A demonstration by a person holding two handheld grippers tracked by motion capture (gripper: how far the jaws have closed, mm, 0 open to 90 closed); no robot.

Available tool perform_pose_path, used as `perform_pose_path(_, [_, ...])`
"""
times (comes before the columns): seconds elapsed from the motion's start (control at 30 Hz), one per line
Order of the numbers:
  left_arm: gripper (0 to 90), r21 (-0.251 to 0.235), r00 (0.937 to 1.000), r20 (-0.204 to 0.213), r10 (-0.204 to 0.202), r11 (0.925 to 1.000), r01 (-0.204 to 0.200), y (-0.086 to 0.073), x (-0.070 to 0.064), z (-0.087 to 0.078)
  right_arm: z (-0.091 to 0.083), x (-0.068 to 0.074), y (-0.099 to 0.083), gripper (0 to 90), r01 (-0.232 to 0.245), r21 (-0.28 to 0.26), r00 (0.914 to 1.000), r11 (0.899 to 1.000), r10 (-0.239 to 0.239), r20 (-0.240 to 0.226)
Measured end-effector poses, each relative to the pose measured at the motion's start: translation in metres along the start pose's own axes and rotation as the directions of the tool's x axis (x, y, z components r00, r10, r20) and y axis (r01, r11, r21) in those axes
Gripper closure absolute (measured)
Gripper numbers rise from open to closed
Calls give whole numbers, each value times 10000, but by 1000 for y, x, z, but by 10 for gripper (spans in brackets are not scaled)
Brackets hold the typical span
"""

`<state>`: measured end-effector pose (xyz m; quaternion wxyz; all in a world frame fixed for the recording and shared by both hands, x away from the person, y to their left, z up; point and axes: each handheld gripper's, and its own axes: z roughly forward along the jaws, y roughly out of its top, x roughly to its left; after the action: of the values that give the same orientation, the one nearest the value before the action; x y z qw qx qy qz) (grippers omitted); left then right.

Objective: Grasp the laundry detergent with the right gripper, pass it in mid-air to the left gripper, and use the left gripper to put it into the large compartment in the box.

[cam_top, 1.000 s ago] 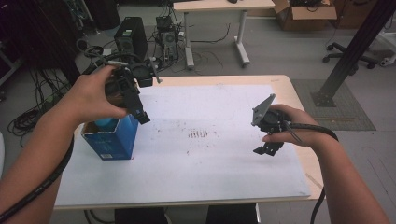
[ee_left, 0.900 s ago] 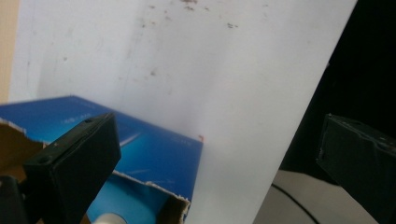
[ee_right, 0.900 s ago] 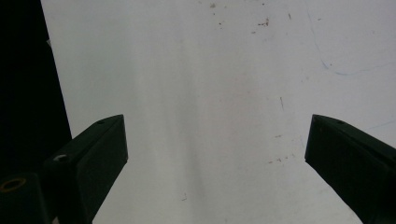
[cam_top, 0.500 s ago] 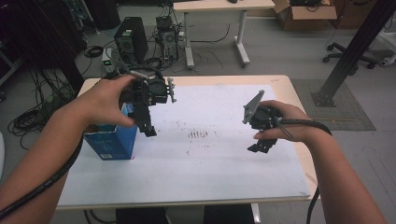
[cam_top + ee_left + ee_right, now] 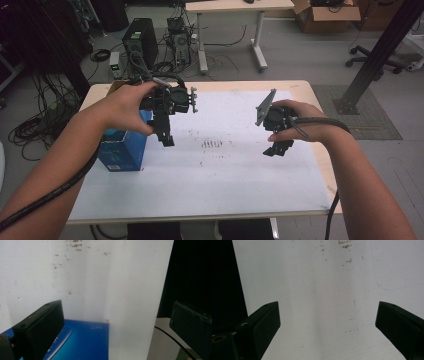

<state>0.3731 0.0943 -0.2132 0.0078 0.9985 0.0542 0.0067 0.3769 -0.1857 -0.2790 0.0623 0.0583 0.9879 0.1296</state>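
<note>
A blue box (image 5: 122, 149) stands at the left side of the white table sheet (image 5: 215, 175). My left gripper (image 5: 165, 135) hangs in the air just right of the box, jaws wide apart and pointing down, nothing between them. The left gripper view looks down on the box top (image 5: 82, 342) and the white sheet (image 5: 100, 285). My right gripper (image 5: 277, 149) hovers over the right half of the sheet, open and empty. Its own view has bare white sheet (image 5: 324, 302) between the jaws.
Brown smudges (image 5: 212, 145) mark the middle of the sheet. The table's front edge (image 5: 200, 217) lies near me. Behind the table stand a computer tower (image 5: 137, 40), cables and a second desk (image 5: 235, 7). A black post (image 5: 372, 55) rises at the right.
My left gripper has swung from above the blue box to its right, out over the white sheet. The right gripper has shifted slightly left and stays open.
</note>
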Motion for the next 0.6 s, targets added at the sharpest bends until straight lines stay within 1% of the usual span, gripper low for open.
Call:
perform_pose_path(0.13, [2,-8,10000,23,-58,10000,58,2,0,-1,-2,-2,1,58,51,-9,10000,10000,-51,-12])
perform_pose_path(0.17, [2,-42,9999,27,-100,9999,100,3,0,-2,-3,-2,1,57,49,72,10000,10000,-49,-30])
perform_pose_path(0.23, [2,-35,9999,39,-95,9999,96,3,0,-3,-3,-2,2,57,80,38,10000,10000,-80,-9])
perform_pose_path(0.27, [2,-104,10000,-17,-94,9999,94,4,-2,-4,-3,-1,3,57,121,47,9999,9999,-121,-5])
perform_pose_path(0.33, [2,-96,9999,-38,-105,9999,105,4,-4,-5,-4,0,4,58,170,35,9999,9998,-170,-30])
perform_pose_path(0.4, [2,-43,9999,-93,-94,9999,94,4,-4,-6,-5,1,4,58,180,26,9998,9998,-180,-15])
perform_pose_path(0.43, [2,-31,9998,-99,-186,9998,186,3,-3,-7,-6,3,4,58,167,41,9999,9999,-167,-16])
perform_pose_path(0.47, [2,-31,9998,-99,-186,9998,186,3,-3,-7,-6,3,4,58,167,41,9999,9999,-167,-16])
perform_pose_path(0.6, [2,-188,9994,-128,-321,9993,318,-2,-3,-11,-10,4,5,58,166,89,9998,9998,-166,51])
